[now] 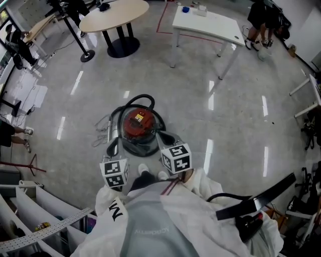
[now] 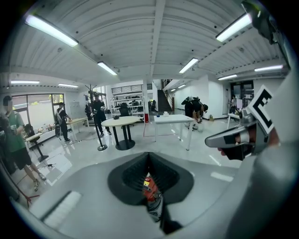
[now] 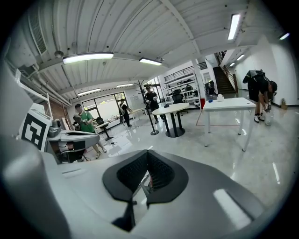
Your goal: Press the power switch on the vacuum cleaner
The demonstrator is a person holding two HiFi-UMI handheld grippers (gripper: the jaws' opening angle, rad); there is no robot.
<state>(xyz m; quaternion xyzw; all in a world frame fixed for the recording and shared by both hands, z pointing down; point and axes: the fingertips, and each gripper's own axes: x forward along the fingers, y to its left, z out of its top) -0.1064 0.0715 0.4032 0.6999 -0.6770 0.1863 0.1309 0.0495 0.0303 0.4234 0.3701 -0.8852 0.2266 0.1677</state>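
The vacuum cleaner (image 1: 138, 125), a round grey canister with a red top and a black hose looped around it, stands on the floor just ahead of me. My left gripper (image 1: 113, 147) hovers over its near left side. My right gripper (image 1: 165, 138) is at its near right edge. Both are shut with nothing held. In the left gripper view the jaws (image 2: 148, 154) meet, and a strip of the red vacuum cleaner (image 2: 149, 189) shows through the slit below them. The right gripper view shows its jaws (image 3: 147, 152) shut too. The power switch cannot be made out.
The vacuum's metal wand (image 1: 106, 129) lies to its left on the glossy floor. A round table (image 1: 114, 14) and a white table (image 1: 208, 22) stand farther back, with people near them. White racks (image 1: 35, 211) are close at my lower left.
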